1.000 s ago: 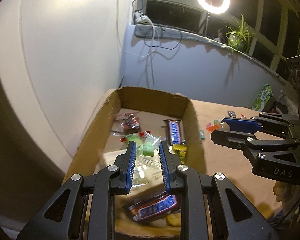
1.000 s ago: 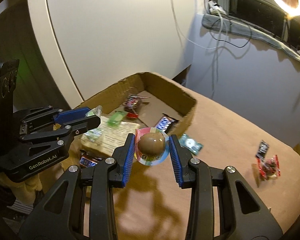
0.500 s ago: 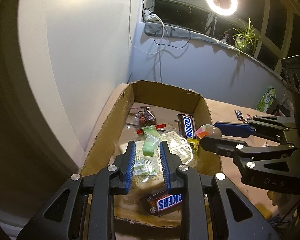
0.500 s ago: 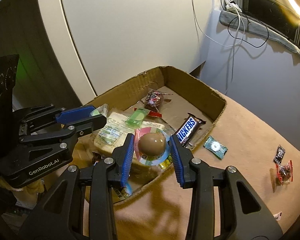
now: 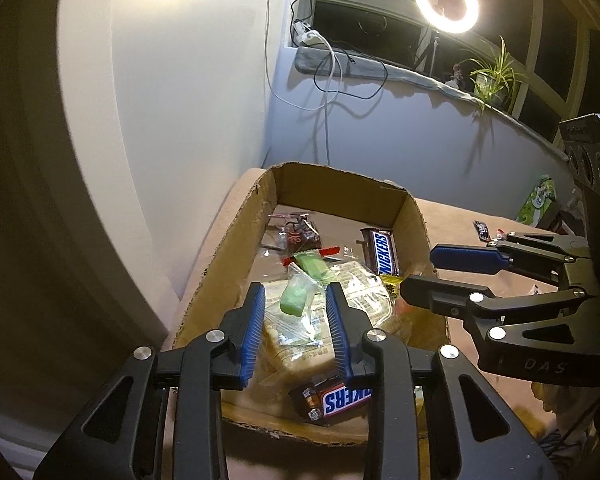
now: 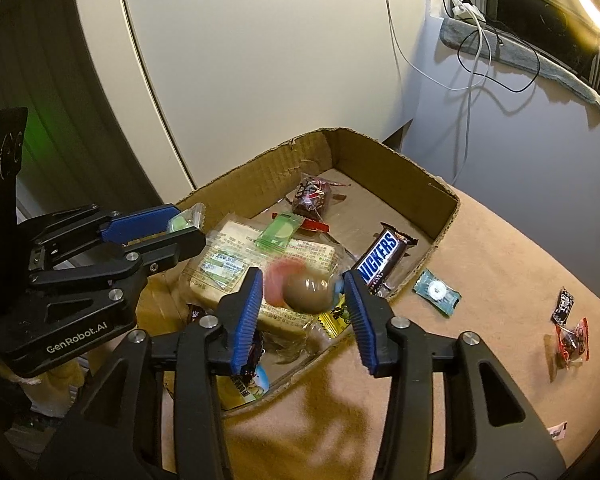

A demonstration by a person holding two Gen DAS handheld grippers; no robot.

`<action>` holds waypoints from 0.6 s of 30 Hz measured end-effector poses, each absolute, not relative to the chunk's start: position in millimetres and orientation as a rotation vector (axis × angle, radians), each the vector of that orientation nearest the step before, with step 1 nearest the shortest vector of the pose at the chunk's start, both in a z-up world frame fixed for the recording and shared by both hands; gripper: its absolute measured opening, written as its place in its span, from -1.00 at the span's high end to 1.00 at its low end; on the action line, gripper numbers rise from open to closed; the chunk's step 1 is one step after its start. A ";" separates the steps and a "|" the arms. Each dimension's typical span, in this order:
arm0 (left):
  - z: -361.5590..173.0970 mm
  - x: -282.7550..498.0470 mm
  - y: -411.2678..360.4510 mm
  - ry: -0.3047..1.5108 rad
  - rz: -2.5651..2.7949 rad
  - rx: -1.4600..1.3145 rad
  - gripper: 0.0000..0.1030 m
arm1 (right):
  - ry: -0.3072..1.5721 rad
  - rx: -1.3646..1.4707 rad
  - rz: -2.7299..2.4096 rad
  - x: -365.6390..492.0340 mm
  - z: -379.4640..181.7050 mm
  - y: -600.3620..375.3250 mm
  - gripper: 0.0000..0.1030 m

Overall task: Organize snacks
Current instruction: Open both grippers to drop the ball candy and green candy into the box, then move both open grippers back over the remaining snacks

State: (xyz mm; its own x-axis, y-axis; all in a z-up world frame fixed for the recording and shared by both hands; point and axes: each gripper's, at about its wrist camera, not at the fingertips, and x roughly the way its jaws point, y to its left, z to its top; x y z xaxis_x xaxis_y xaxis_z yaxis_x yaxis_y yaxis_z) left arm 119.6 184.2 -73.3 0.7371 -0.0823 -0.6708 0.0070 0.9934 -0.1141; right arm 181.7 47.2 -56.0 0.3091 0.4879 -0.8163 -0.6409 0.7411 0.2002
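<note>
An open cardboard box holds two Snickers bars, a clear cracker pack, a green packet and a dark red candy. My left gripper hovers over the box's near end. Its jaws are opening, and a green candy in a clear wrapper sits loosely between them, with gaps at both pads. My right gripper hangs over the box's right side, jaws opening. A brown chocolate egg, blurred, lies between its pads and touches neither.
On the tan tabletop right of the box lie a teal candy, a small black packet and a red-wrapped candy. A green bag stands at the far right. A white wall panel rises just behind the box.
The right gripper moved from the table to above the box, then its jaws widened and the egg came loose. The left jaws also widened around the green candy.
</note>
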 end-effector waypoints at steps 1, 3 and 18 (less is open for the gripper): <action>-73.2 119.4 184.6 0.740 -0.046 -0.107 0.39 | 1.008 -0.172 0.750 181.8 -55.8 47.1 0.05; -72.5 118.7 185.9 0.738 -0.044 -0.108 0.39 | 1.004 -0.170 0.749 181.7 -55.2 46.9 0.02; -64.6 113.8 176.1 0.719 -0.050 -0.101 0.05 | 0.965 -0.154 0.708 175.8 -40.1 24.2 -0.47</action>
